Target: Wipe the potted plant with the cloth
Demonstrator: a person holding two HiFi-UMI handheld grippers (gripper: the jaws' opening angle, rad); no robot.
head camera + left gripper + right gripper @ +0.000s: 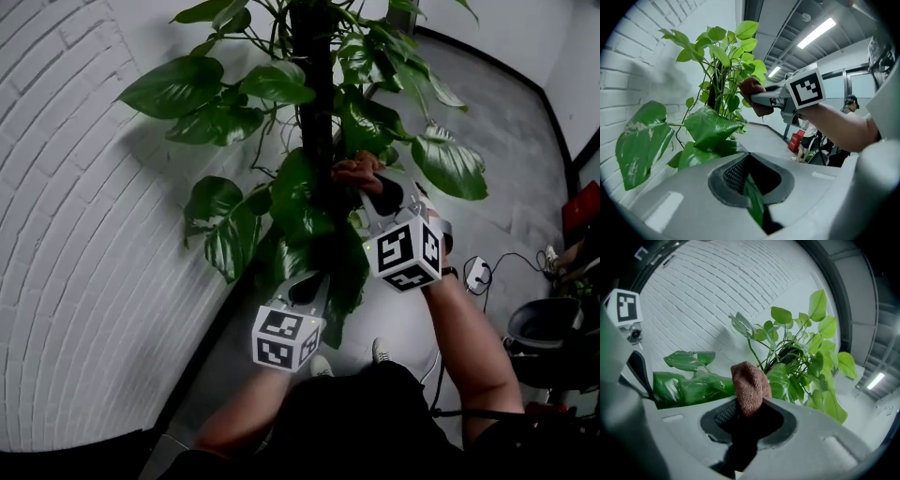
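Observation:
The potted plant (309, 112) has broad green leaves around a dark centre pole (314, 84). My right gripper (367, 192) is shut on a brown cloth (356, 172), which is pressed among the leaves beside the pole. In the right gripper view the cloth (750, 386) sticks up out of the gripper (747, 420), with leaves just behind it. My left gripper (305, 289) is lower down and is shut on a leaf (753, 202) that hangs from the plant. In the left gripper view the right gripper (774, 98) holds the cloth (752, 91) against the foliage.
A white brick wall (84, 262) runs close along the plant's left. On the grey floor to the right lie cables and a white adapter (476, 272), beside a black stool (548, 323). My shoes (322, 366) are below the plant. People stand far off (825, 143).

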